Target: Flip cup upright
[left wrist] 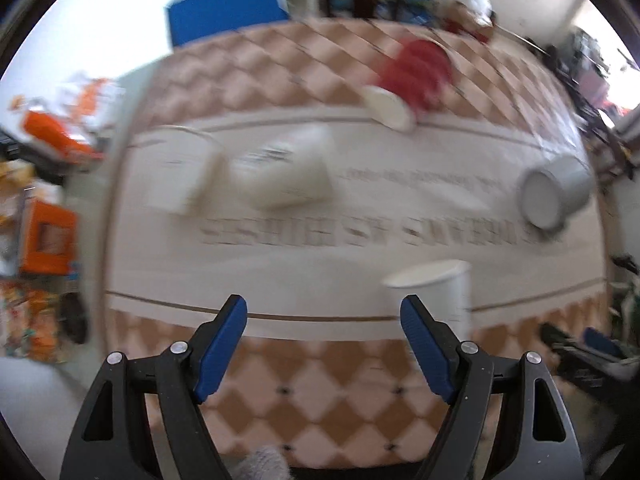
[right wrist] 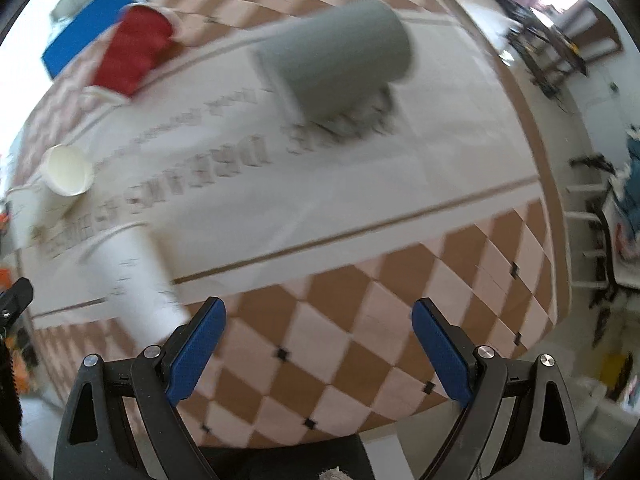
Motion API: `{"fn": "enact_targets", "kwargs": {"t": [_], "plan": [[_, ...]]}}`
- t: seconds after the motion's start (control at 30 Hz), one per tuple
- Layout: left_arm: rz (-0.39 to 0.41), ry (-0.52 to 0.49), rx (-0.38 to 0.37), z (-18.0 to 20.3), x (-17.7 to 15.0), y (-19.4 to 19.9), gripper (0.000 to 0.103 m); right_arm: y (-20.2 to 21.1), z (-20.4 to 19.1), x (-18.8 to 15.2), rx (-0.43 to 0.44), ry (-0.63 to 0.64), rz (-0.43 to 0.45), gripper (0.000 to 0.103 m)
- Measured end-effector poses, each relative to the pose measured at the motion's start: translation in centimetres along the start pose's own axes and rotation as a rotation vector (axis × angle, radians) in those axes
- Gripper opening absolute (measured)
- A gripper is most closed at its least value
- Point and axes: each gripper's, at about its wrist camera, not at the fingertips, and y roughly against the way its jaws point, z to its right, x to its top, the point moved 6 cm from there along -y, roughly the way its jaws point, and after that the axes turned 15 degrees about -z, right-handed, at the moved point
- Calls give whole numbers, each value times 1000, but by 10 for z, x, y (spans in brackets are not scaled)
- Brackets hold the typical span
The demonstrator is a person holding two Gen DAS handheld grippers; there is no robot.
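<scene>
Both views are motion-blurred. A grey cup (right wrist: 340, 60) lies on its side on the table; in the left wrist view it (left wrist: 556, 192) is at the far right. A red cup (left wrist: 416, 72) lies on its side at the back, also in the right wrist view (right wrist: 132, 52). A white paper cup (left wrist: 436, 292) stands upright just beyond my left gripper's right finger; it shows in the right wrist view (right wrist: 136, 280). Two more white cups (left wrist: 284, 176) (left wrist: 180, 168) sit further left. My left gripper (left wrist: 324, 312) is open and empty. My right gripper (right wrist: 318, 312) is open and empty over the checkered cloth.
The table carries a checkered cloth (right wrist: 340, 320) with a white printed band (left wrist: 320, 240). A blue box (left wrist: 224, 4) stands behind the table. Orange clutter (left wrist: 48, 184) lies off the left edge. Chairs and furniture (right wrist: 592, 216) stand past the right edge.
</scene>
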Motion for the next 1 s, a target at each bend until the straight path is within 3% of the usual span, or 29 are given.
{"fn": "enact_targets", "kwargs": {"t": [0.13, 0.17, 0.27, 0.4, 0.67, 0.77, 0.87, 1.0], "plan": [[42, 78, 61, -48, -11, -4, 80, 13, -40, 1, 18, 135, -8, 95], [39, 95, 64, -55, -12, -9, 88, 14, -54, 1, 15, 176, -13, 95], [-4, 140, 14, -68, -17, -33, 101, 13, -91, 2, -1, 288, -47, 95], [-46, 175, 27, -79, -18, -59, 101, -5, -130, 5, -60, 387, -123, 89], [-50, 201, 17, -86, -19, -81, 103, -34, -156, 7, -104, 430, -212, 84], [-66, 196, 16, -86, -18, -86, 103, -42, -157, 10, -105, 425, -232, 77], [-74, 176, 37, -84, -16, -89, 103, -46, -159, 12, -95, 413, -241, 62], [-76, 163, 70, -80, -14, -88, 103, -42, -153, 15, -53, 383, -208, 61]]}}
